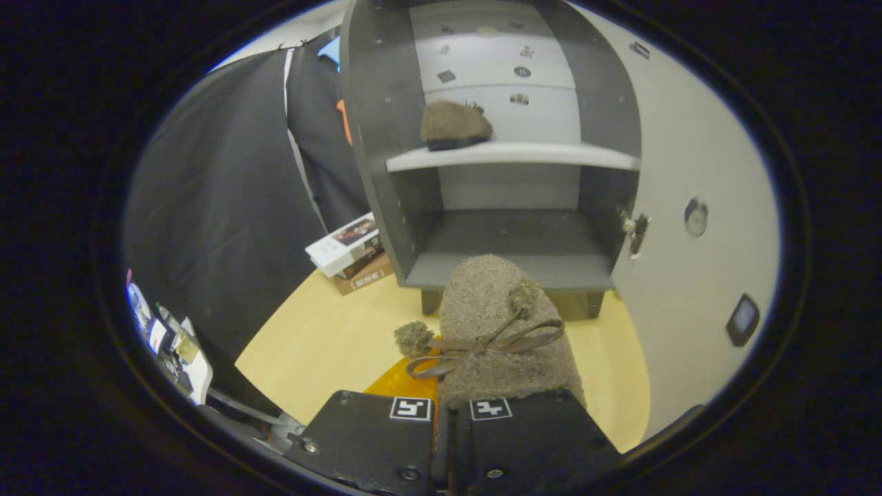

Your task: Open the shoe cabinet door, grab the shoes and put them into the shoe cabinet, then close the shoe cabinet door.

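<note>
The cabinet (496,172) door (689,227) stands open, one shoe (455,124) on the shelf. The fingers (441,413) are together, clamped on the second shoe (503,337) before the cabinet; placing and closing remain.

shoe (499,331) heel: hidden behind tool (451,413) | fingertip contact: hidden | cabinet (386,138) top: cut off

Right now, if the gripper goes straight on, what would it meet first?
The gripper, shut on the shoe, points at the open cabinet. The shoe's toe would probably meet the bottom shelf's front edge first; depth is unclear.
</note>
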`<state>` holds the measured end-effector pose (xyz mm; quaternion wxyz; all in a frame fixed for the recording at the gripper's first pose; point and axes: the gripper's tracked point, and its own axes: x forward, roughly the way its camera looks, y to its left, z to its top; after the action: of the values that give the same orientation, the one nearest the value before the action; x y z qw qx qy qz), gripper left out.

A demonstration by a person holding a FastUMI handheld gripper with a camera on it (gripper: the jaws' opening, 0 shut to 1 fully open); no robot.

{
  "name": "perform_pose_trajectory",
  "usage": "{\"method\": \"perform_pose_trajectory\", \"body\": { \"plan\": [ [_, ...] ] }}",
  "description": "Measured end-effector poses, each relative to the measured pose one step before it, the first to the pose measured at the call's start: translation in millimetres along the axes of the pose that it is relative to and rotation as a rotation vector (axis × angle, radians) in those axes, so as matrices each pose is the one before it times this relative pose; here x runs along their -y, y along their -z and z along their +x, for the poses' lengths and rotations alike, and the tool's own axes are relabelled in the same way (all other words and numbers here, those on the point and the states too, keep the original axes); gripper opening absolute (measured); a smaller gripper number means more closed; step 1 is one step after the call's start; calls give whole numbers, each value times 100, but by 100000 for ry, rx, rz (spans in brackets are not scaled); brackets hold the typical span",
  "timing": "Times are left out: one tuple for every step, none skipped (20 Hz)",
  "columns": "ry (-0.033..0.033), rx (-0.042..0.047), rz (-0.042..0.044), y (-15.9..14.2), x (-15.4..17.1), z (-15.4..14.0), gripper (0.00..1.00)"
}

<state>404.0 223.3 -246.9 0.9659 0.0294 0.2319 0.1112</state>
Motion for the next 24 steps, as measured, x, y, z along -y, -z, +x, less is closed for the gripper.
{"method": "perform_pose_trajectory", "body": {
  "plan": [
    [1302,3361,615,-1756,72,-838,8],
    [828,3272,717,-1708,7,-724,8],
    [459,3447,454,-1894,-65,-614,7],
    [756,3278,-512,-1720,-103,-266,7],
    [1285,2869,-1102,-1856,135,-208,7],
    [1181,2763,-1211,-1515,-19,-195,7],
    [759,3445,-426,-1538,-8,-594,7],
    [1280,2513,-466,-2080,54,-253,7],
    [1085,2585,-249,-1864,206,85,7],
    [831,2477,194,-1921,139,414,7],
    [280,2240,202,-1777,-142,652,7],
    [346,1820,-60,-1776,219,964,7],
    [440,2138,-292,-1704,22,1178,7],
    [237,1615,-738,-1624,-236,1229,7],
    [58,2103,-671,-1496,-114,1362,8],
    [400,1000,-325,-1489,113,1154,7],
    [-280,1100,157,-1390,-133,1583,7],
    [258,653,502,-754,-116,1566,7],
    [440,-361,322,-327,3,1663,7],
    [161,-172,279,-135,-147,1770,7],
    [628,-995,89,61,153,1563,7],
    [790,-1060,21,133,464,1469,7],
    [957,-1416,-200,231,161,1595,7],
    [640,-1468,289,509,159,1706,8]
  ]
}}
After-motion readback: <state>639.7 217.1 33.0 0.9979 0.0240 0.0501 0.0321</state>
